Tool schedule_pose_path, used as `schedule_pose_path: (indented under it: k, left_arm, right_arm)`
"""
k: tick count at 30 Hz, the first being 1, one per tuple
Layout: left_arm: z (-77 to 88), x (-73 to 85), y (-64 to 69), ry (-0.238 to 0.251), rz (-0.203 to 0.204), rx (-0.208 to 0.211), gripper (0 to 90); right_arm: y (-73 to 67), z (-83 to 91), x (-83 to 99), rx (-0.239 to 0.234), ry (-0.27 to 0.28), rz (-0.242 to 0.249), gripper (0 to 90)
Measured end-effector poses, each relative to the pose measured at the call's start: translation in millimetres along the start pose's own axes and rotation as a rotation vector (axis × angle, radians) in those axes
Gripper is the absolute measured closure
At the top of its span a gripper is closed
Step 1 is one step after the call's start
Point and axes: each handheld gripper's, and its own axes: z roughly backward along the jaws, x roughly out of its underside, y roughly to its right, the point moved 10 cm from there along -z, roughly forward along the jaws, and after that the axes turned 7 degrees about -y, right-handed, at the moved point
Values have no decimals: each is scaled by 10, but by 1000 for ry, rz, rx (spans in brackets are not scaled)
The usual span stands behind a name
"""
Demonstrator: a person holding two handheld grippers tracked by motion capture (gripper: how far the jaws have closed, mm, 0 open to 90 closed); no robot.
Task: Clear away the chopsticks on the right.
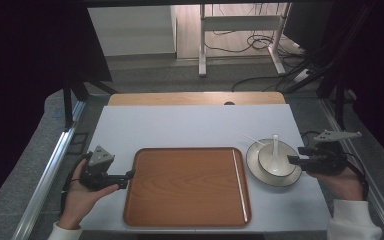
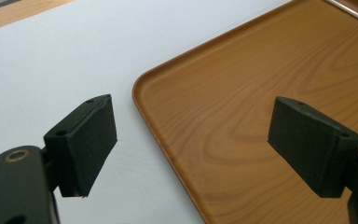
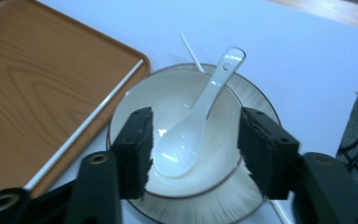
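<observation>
A wooden tray (image 1: pixel 187 185) (image 2: pixel 261 93) lies in the middle of the white table top. One white chopstick (image 1: pixel 240 185) (image 3: pixel 88 121) rests along the tray's right side. To the right of the tray a white bowl (image 1: pixel 275 159) (image 3: pixel 177 100) stands on a plate (image 1: pixel 255 162) (image 3: pixel 261 100), with a white spoon (image 1: pixel 275 152) (image 3: pixel 191 135) inside the bowl. A second chopstick (image 1: pixel 254 139) (image 3: pixel 189 46) pokes out behind the plate. My left gripper (image 1: pixel 128 179) (image 2: pixel 191 149) is open, its jaws straddling the tray's left rim. My right gripper (image 1: pixel 296 155) (image 3: pixel 196 149) is open, at the plate's right side, jaws either side of the bowl without pressing on it.
The white sheet (image 1: pixel 180 125) covers a wooden table whose far edge (image 1: pixel 195 98) shows. A metal rail (image 1: pixel 50 170) runs along the left. Cables (image 1: pixel 260 45) and a white frame stand on the floor beyond.
</observation>
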Motion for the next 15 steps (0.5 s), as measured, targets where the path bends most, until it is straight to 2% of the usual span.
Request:
schedule_pose_path:
  k: [3, 7, 12, 15]
  left_arm:
    - [-12, 6, -3, -4, -2, -1, 148]
    - [-4, -1, -7, -1, 0, -3, 149]
    - [5, -8, 2, 0, -4, -2, 149]
    - [7, -11, -6, 4, 1, -2, 149]
  right_arm:
    - [77, 22, 43, 35, -9, 8, 356]
    - [176, 61, 127, 60, -53, 33, 352]
    - [337, 77, 216, 101, -164, 93, 402]
    - [419, 22, 249, 113, -239, 119, 421]
